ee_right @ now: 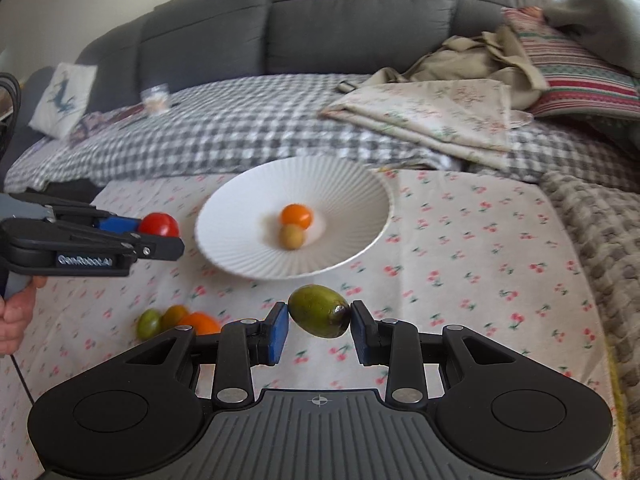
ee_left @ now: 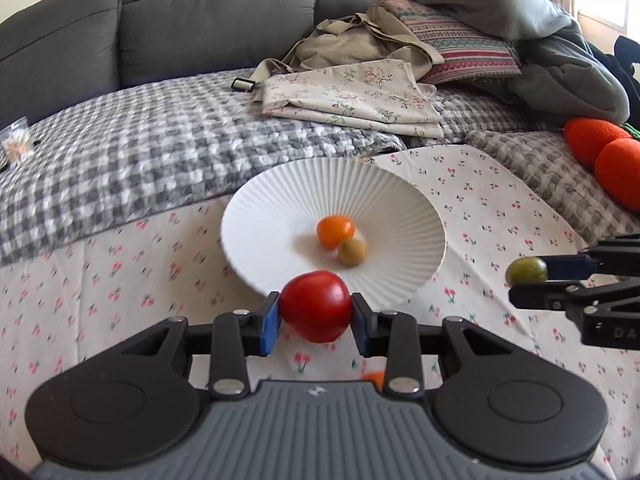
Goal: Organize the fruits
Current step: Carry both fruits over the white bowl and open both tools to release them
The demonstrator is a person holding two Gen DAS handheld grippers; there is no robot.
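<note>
My left gripper (ee_left: 315,314) is shut on a red tomato (ee_left: 316,306), held just in front of the near rim of a white ribbed plate (ee_left: 276,192). An orange tomato (ee_left: 334,230) and a yellow-green one (ee_left: 352,252) lie in the plate. My right gripper (ee_right: 319,322) is shut on a dark green tomato (ee_right: 319,311), held above the cloth near the plate's (ee_right: 352,196) front edge. Three loose tomatoes lie on the cloth at the left: green (ee_right: 149,323), olive (ee_right: 174,315), orange (ee_right: 202,322). The left gripper (ee_right: 160,236) with the red tomato (ee_right: 159,224) shows at the left.
A cherry-print cloth (ee_right: 460,248) covers the surface. Behind it lie a grey checked blanket (ee_left: 140,148), folded floral fabric (ee_left: 352,96), a striped pillow (ee_left: 452,40) and a grey sofa back. Orange plush balls (ee_left: 600,148) sit at the right.
</note>
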